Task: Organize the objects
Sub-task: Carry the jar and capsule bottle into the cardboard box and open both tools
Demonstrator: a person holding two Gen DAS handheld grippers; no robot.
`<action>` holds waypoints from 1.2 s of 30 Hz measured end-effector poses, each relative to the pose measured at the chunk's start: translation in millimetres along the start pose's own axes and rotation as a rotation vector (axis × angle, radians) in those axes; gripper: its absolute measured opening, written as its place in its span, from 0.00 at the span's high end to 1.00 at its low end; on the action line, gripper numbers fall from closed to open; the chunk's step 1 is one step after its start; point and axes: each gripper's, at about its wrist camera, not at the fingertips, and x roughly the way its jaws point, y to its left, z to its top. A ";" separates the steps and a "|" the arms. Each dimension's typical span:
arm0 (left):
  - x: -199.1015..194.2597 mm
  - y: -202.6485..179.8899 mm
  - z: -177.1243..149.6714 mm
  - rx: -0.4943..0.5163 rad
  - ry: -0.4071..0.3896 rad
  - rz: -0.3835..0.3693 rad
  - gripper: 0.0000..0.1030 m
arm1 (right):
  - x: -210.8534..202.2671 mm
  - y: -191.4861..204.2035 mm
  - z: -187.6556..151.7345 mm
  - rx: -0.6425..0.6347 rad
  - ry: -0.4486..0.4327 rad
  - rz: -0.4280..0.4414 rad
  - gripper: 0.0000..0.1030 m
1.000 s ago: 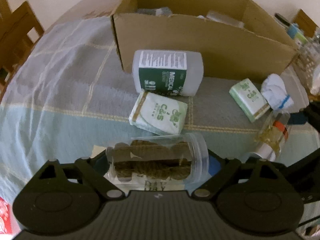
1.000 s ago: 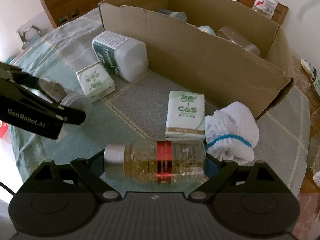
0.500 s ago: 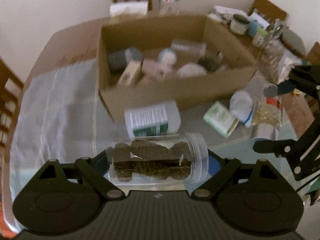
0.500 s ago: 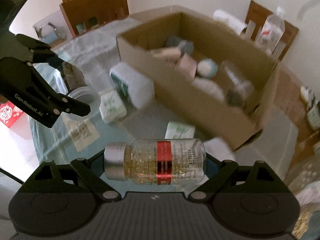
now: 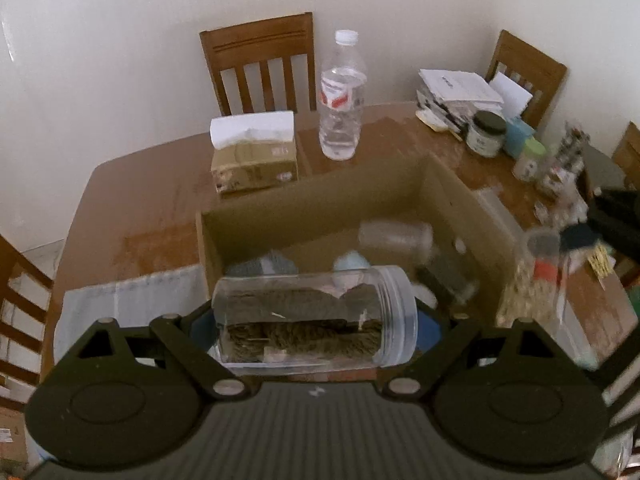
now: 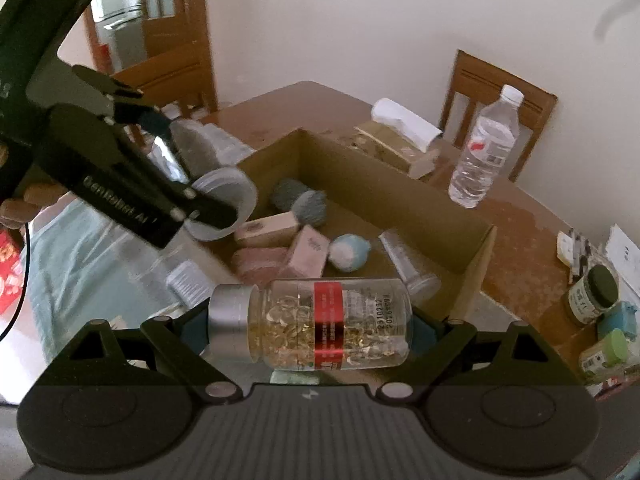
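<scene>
Clear plastic jar (image 5: 316, 316) with brown twine-like stuff inside lies sideways between the left gripper (image 5: 316, 320) fingers, clamped end to end, lid end toward the right of the left wrist view. Right gripper (image 6: 310, 326) is clamped the same way on a capsule bottle (image 6: 320, 326): silver cap left, red label band, yellow capsules inside. Both are held up in the air over the near side of an open cardboard box (image 5: 472, 216) that sits on a brown wooden table (image 5: 160, 200). Box contents, partly blurred: grey-blue yarn ball (image 6: 304, 202), white and light-blue ball (image 6: 348, 252), pink small boxes (image 6: 308, 256), clear cup (image 6: 408, 264) lying on its side by the right wall. Light checked cloth (image 5: 132, 300) covers the near-left part of the tabletop, its edge running up to the box's left wall. Beyond the box's far wall: tissue box (image 5: 254, 156) toward the far-left, water bottle (image 5: 340, 96) upright just right of it. Far-right corner is crowded: dark-lidded jar (image 5: 486, 134), stack of papers (image 5: 456, 92), small containers, too blurred to name. Wooden chairs (image 5: 260, 64) stand at the far edge. In the right wrist view the left gripper shows at upper left with a person's fingers (image 6: 20, 204) on its handle.
</scene>
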 end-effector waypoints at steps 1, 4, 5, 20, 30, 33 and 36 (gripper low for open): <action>4.7 1.7 5.4 -0.001 0.001 0.000 0.11 | 3.1 -2.2 2.8 0.007 -0.006 -0.003 0.07; 21.1 5.4 19.5 0.004 0.002 0.005 0.11 | 10.8 -8.8 8.9 0.037 -0.015 -0.012 0.07; 25.8 6.3 23.1 0.006 0.004 0.004 0.11 | 12.8 -10.3 12.7 0.041 -0.026 -0.018 0.07; 80.8 13.7 54.6 -0.038 0.030 -0.001 0.07 | 13.8 -17.0 4.5 0.071 -0.014 -0.047 0.00; 56.6 7.2 44.5 -0.021 0.001 -0.005 0.03 | 4.7 -13.4 -6.2 0.068 -0.007 -0.081 0.00; 43.0 3.3 35.4 -0.012 -0.023 0.018 0.03 | -0.9 -10.8 -15.2 0.077 -0.009 -0.077 0.00; 31.1 1.4 23.2 -0.019 -0.040 0.024 0.02 | -3.4 -9.2 -30.1 0.083 -0.007 -0.071 0.00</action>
